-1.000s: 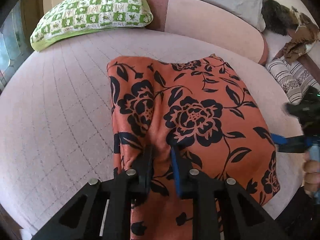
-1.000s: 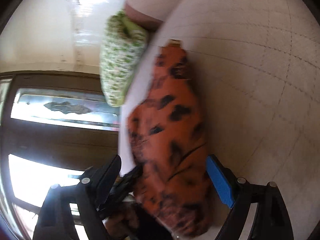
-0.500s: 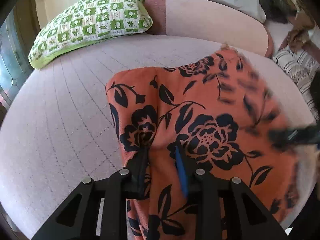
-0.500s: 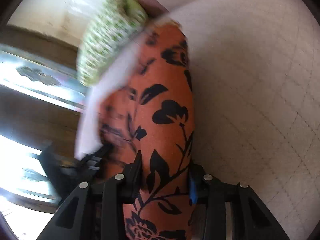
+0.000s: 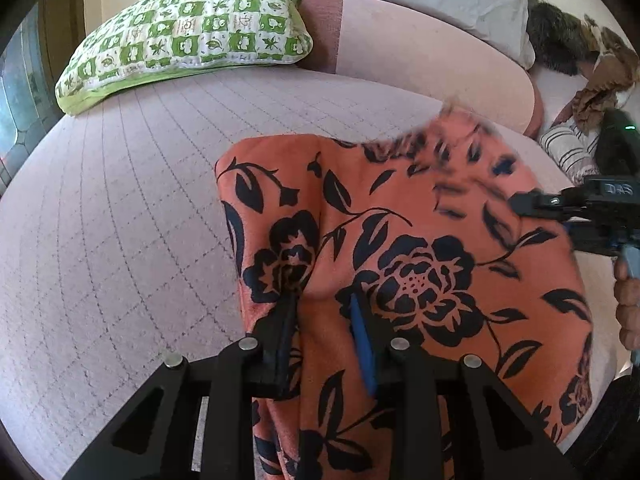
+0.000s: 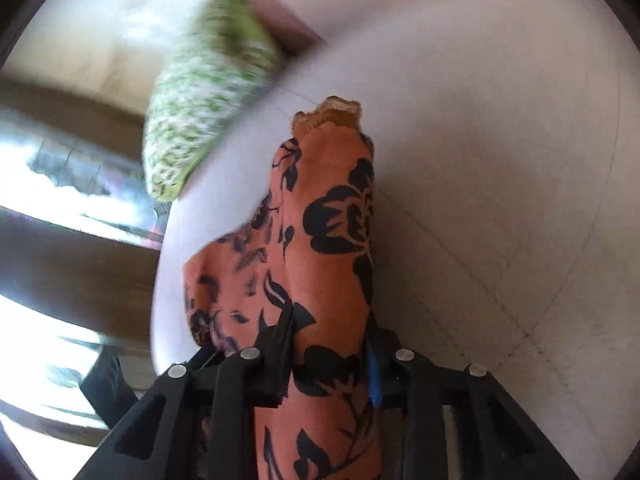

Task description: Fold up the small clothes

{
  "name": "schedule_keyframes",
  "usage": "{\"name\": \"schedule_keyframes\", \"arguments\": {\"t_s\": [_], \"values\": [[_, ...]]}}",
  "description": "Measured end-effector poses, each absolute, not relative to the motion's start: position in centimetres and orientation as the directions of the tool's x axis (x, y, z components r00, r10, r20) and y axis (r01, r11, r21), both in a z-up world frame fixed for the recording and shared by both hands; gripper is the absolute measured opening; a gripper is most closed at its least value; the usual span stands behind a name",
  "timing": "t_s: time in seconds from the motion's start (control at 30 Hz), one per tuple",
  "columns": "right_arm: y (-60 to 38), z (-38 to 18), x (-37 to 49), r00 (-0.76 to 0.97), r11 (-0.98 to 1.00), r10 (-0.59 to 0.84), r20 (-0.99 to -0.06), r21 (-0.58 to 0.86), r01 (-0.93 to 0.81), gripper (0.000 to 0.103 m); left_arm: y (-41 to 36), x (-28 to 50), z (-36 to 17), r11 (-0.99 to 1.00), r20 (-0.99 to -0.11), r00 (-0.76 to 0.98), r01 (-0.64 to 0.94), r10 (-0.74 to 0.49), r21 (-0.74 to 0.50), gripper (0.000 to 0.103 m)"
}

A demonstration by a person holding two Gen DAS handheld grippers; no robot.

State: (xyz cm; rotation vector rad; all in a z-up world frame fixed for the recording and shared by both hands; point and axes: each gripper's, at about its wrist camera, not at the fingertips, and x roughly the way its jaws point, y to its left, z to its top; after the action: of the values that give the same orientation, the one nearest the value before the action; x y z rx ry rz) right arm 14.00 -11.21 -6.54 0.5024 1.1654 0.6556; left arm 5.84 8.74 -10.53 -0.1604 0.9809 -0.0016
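On the bed (image 5: 120, 220), both the left gripper (image 5: 326, 312) and right gripper (image 6: 330, 340) pinch the orange cloth (image 5: 400, 220), lifted at 6 o'clock; folding looks barely begun.

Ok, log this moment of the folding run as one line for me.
step: fold in progress | left gripper: shut on orange floral garment | right gripper: shut on same garment | surface: quilted pink cushion
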Motion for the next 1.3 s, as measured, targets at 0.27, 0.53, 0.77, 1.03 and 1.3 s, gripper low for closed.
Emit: {"name": "schedule_keyframes", "arguments": {"t_s": [0.27,0.53,0.77,1.03,1.3], "values": [[-12.0,-8.0,12.5,0.261,0.673,0.731,-0.63,0.73,-0.123,0.082,8.9,5.9,-10.5,0.985,-0.825,0.556,-0.066,-0.098,-0.162,0.03],[-9.7,-8.8,8.1,0.156,0.688,0.725,-0.671,0.711,-0.144,0.038,8.9,5.8,-10.6,0.985,-0.823,0.559,-0.059,-0.102,-0.162,0.03],[-9.6,-9.6,7.8,0.159,0.709,0.703,-0.694,0.702,-0.072,0.065,8.8,5.7,-9.4,0.985,-0.818,0.565,-0.046,-0.111,-0.165,0.03],[-6.5,-1.2,3.4,0.313,0.719,0.694,-0.649,0.596,-0.357,0.066,13.5,-1.7,-7.0,0.898,-0.74,0.634,-0.158,-0.226,-0.41,0.058],[-3.9,-5.5,3.8,0.19,0.692,0.708,-0.68,0.616,-0.376,0.067,12.8,-2.8,-10.8,0.864,-0.782,0.535,-0.173,-0.321,-0.473,0.016]]}}
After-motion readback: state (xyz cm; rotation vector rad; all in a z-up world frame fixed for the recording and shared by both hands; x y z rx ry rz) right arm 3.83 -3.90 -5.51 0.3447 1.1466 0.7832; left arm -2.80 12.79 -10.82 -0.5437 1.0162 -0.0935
